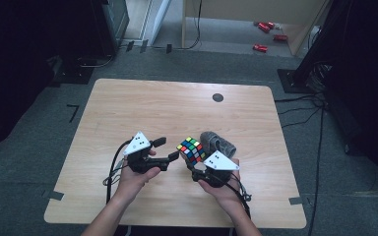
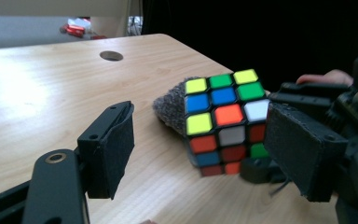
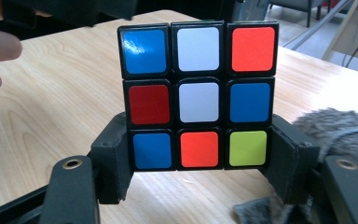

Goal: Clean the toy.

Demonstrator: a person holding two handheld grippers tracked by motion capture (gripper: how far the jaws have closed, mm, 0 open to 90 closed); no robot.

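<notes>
A scrambled Rubik's cube (image 1: 191,149) is held just above the wooden table (image 1: 142,108), with my right gripper (image 1: 197,165) shut on its bottom layer. In the right gripper view the pads (image 3: 114,158) press both sides of the cube (image 3: 198,95) at its lowest row. My left gripper (image 1: 167,149) stands open just left of the cube, pointing at it. Seen from the left gripper view, the cube (image 2: 223,119) lies ahead of the spread jaws of the left gripper (image 2: 200,112), apart from the pads (image 2: 114,149).
A grey fuzzy roll (image 1: 218,143) lies on the table right behind the cube. A small round hole (image 1: 218,97) sits near the table's far edge. Red items (image 1: 266,27) lie on the floor beyond. Dark stands and cables flank the table.
</notes>
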